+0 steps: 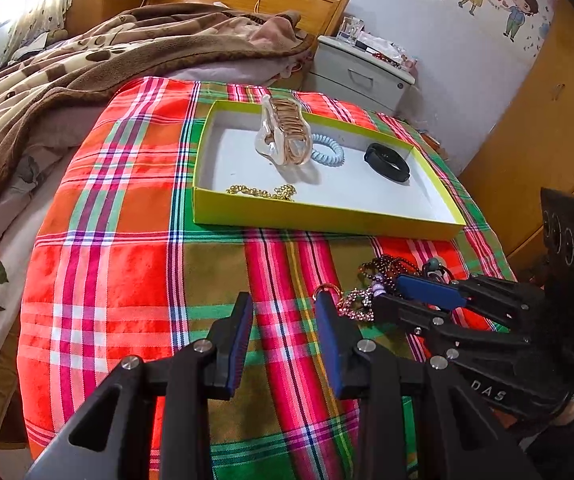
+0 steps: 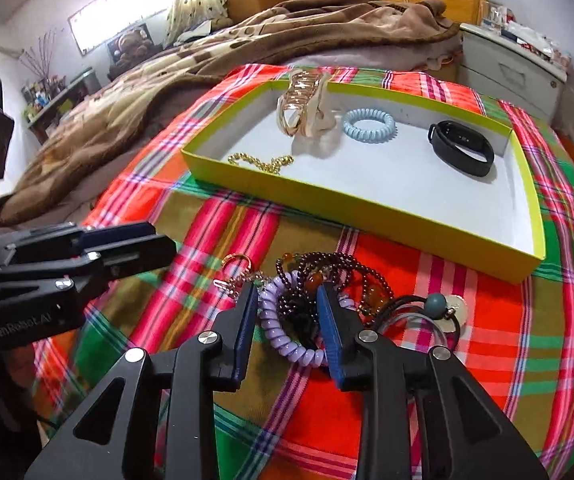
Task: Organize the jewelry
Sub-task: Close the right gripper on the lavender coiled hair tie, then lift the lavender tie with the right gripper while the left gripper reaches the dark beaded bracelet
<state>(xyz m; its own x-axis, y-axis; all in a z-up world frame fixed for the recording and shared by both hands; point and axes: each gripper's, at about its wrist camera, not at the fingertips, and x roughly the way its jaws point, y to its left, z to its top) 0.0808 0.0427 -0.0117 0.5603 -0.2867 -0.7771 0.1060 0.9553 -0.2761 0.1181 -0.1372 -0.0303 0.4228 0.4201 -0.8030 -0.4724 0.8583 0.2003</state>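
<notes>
A yellow tray (image 1: pixel 327 216) (image 2: pixel 367 208) on the plaid cloth holds a clear hair claw (image 1: pixel 283 136), a blue coil tie (image 1: pixel 329 154), a black band (image 1: pixel 387 162) and a gold chain (image 1: pixel 263 192). Nearer me lies a tangle of jewelry: a purple coil tie (image 2: pixel 283 340), a dark bead necklace (image 2: pixel 339 264), a gold ring (image 2: pixel 239 260) and a cord with a teal bead (image 2: pixel 435 304). My right gripper (image 2: pixel 287 300) (image 1: pixel 391 292) stands open, straddling the purple coil and beads. My left gripper (image 1: pixel 283 312) (image 2: pixel 165 240) hangs open and empty just left of the tangle.
The plaid cloth (image 1: pixel 127 280) covers a rounded surface that drops away on all sides. A bed with a brown blanket (image 1: pixel 87 52) lies to the left and behind. A white nightstand (image 1: pixel 363 68) and a wooden wardrobe (image 1: pixel 547 120) stand beyond the tray.
</notes>
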